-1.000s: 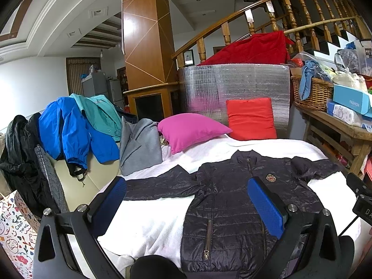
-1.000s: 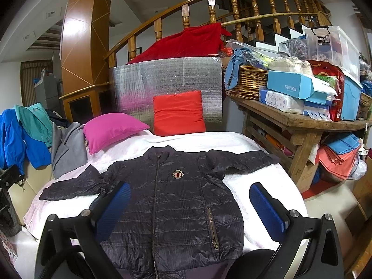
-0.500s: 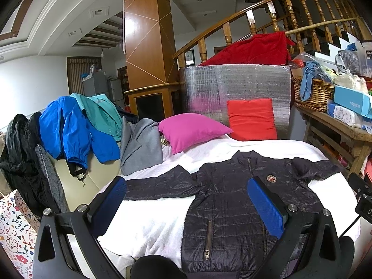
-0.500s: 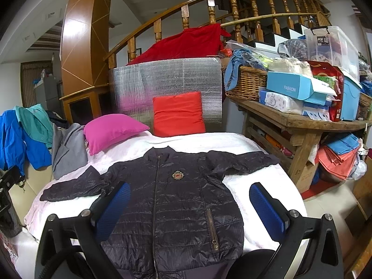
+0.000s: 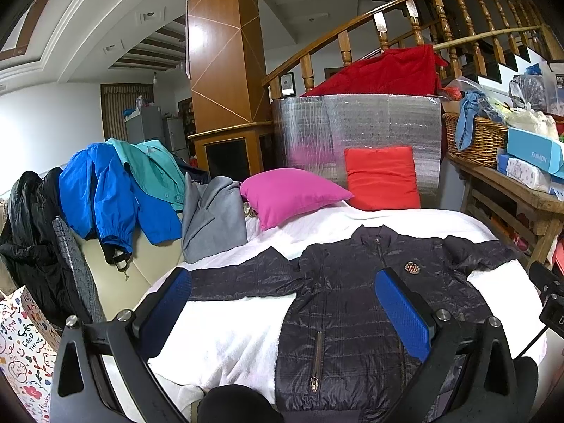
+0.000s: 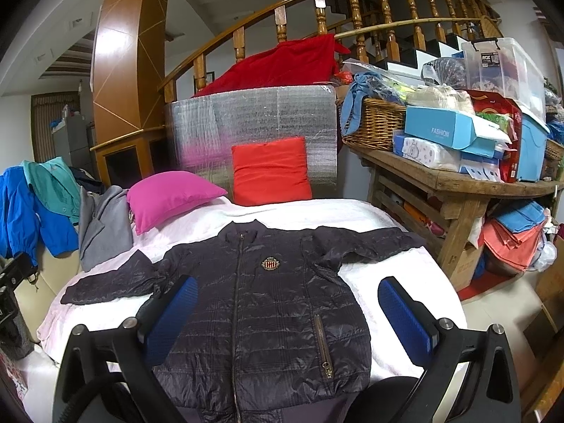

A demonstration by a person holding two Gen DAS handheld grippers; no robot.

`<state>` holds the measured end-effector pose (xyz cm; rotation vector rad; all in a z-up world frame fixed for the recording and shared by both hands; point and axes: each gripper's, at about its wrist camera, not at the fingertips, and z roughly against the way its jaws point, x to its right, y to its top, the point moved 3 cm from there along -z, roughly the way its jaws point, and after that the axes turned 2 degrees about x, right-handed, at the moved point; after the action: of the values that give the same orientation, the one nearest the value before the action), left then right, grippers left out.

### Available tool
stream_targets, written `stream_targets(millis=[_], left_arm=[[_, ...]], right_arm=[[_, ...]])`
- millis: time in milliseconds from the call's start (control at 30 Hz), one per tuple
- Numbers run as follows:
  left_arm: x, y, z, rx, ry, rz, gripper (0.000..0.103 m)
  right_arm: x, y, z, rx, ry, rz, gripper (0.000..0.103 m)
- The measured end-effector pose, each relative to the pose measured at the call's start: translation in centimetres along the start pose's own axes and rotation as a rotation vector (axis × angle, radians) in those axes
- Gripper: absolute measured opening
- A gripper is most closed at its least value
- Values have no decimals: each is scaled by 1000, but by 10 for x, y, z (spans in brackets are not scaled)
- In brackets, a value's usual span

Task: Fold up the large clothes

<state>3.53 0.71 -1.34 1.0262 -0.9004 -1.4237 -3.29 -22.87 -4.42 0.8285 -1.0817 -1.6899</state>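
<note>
A dark quilted jacket (image 6: pixel 268 303) lies flat and face up on a bed covered with a white blanket (image 6: pixel 380 282), zipped closed, with a small crest badge (image 6: pixel 270 264) on its chest and both sleeves spread out to the sides. The left gripper (image 5: pixel 282 310) hangs above the near edge of the bed with its blue-padded fingers (image 5: pixel 402 313) spread wide apart and nothing between them; in its view the jacket's outstretched sleeve (image 5: pixel 243 278) and left half of the body sit between the two pads. The right gripper (image 6: pixel 287 313) is likewise wide open and empty, held over the jacket's lower half, its fingers (image 6: pixel 405 317) framing the torso and a zipped pocket (image 6: pixel 322 345). Neither gripper touches the fabric as far as the views show. At the head of the bed a magenta pillow (image 6: pixel 169 197) lies beside an upright red cushion (image 6: pixel 269 169), which leans against a silver foil-faced panel (image 6: pixel 253 123). A grey garment (image 5: pixel 211 218) is draped at the bed's left side, next to blue (image 5: pixel 105 194) and teal (image 5: pixel 151 169) jackets hung over a chair. To the right stands a wooden table (image 6: pixel 454 183) carrying a wicker basket (image 6: pixel 373 123) and a blue box (image 6: pixel 447 130), with a wooden stair railing (image 6: pixel 352 10) behind.
</note>
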Motion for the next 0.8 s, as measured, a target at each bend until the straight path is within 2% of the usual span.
stream_targets(millis=[467, 800], left_arm=[[2, -2, -3, -9, 4, -4, 103], [3, -8, -18, -33, 8, -12, 103]], right_arm=[[-1, -2, -4, -12, 4, -2, 103], [-2, -7, -22, -44, 8, 4, 103]])
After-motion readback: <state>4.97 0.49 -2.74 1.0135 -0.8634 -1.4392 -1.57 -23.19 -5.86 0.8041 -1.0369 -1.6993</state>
